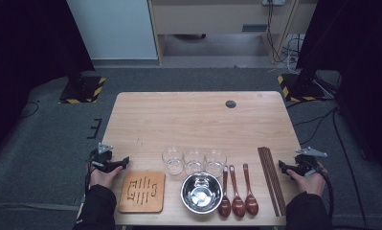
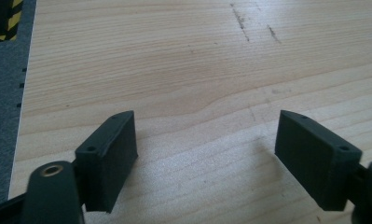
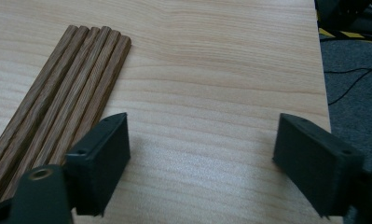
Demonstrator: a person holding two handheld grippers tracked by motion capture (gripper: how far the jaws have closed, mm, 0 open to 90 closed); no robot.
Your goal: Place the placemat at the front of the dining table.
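At the table's near right edge, our right gripper hangs open and empty just beside the chopsticks; a careless sweep could roll them off.

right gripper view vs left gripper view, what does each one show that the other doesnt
Right gripper view alone: the bundle of wooden chopsticks lying flat on the table beside the right gripper, plus the table's edge with grey carpet and cables beyond it.

Left gripper view alone: dark scuff marks on the wood ahead of the left gripper, and a yellow-and-black striped base in the corner.

Both: the light wooden table, two black jaws standing wide apart with nothing between them, and a strip of grey floor past the table's edge.
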